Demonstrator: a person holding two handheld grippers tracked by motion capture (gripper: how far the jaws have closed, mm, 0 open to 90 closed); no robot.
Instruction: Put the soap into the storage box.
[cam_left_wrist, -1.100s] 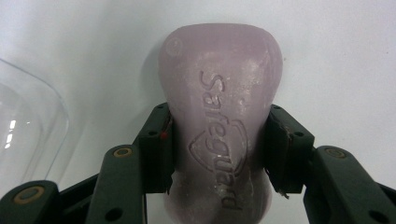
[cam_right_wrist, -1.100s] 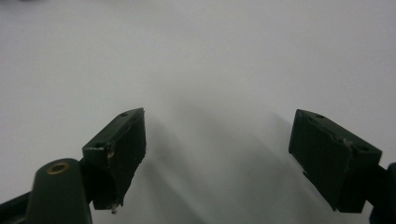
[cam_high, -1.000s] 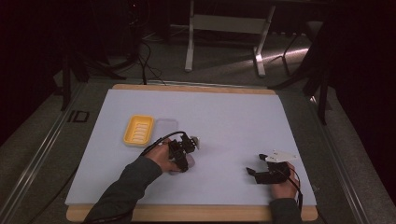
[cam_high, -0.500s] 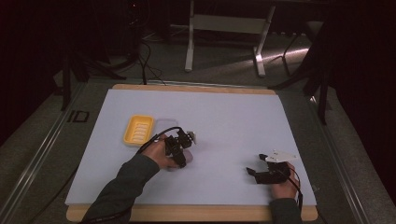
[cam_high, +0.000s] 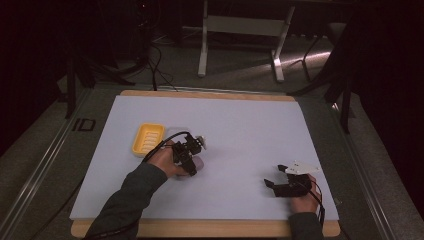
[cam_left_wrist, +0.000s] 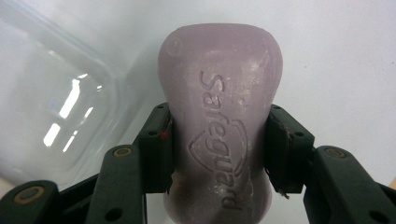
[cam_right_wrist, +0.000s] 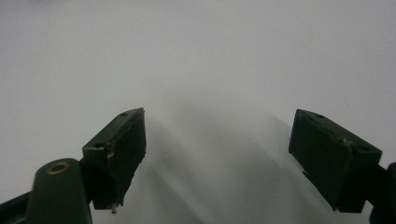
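Observation:
A lilac soap bar (cam_left_wrist: 219, 70) with stamped lettering sits clamped between the pads of my left gripper (cam_left_wrist: 217, 137), which is shut on its narrow waist. In the high view that gripper (cam_high: 190, 162) and the soap (cam_high: 198, 161) hang just over the white mat, right of a yellow soap dish (cam_high: 148, 138). A clear plastic lid (cam_left_wrist: 56, 107) lies beside the soap, and in the high view this lid (cam_high: 175, 134) is next to the dish. My right gripper (cam_high: 274, 176) rests near the front right of the mat, and in its own view it (cam_right_wrist: 217, 149) is open over bare mat.
The white mat (cam_high: 240, 130) covers a wooden board (cam_high: 200, 229) whose edge shows at the front. Cables trail from both grippers. Behind the table stand a metal frame's legs (cam_high: 202, 45) on a dark floor.
My left hand has carried the soap a little left and farther from the front edge, toward the yellow dish. The right gripper has stayed put.

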